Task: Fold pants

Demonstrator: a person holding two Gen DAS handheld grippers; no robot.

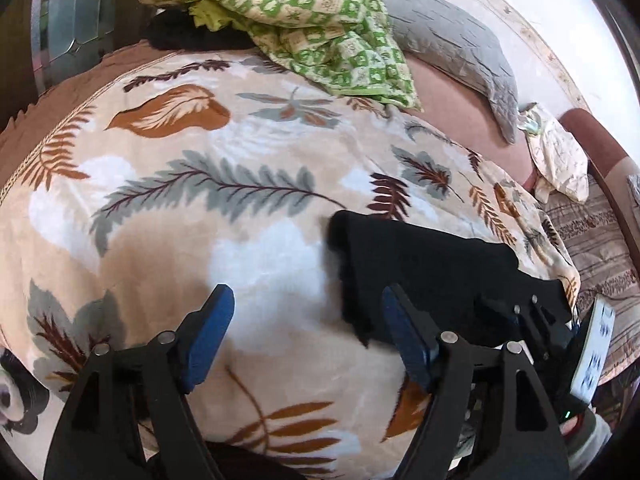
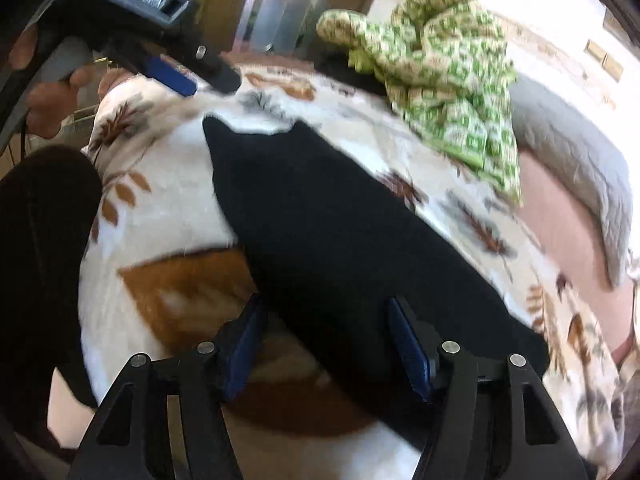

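Observation:
The black pants (image 2: 340,240) lie folded in a long strip on the leaf-patterned blanket (image 2: 168,200); they also show in the left wrist view (image 1: 420,264). My right gripper (image 2: 324,320) is open, its blue pads either side of the strip's near end, just above it. My left gripper (image 1: 308,312) is open and empty over the blanket (image 1: 200,200), left of the pants' end. It shows from outside at the upper left of the right wrist view (image 2: 188,76). The right gripper's body (image 1: 552,328) shows beside the pants.
A green patterned quilt (image 1: 304,20) is bunched at the far side of the bed, with a grey pillow (image 1: 452,48) to its right. A dark cloth (image 1: 192,36) lies under the quilt. The person's dark leg (image 2: 40,240) is at the near left.

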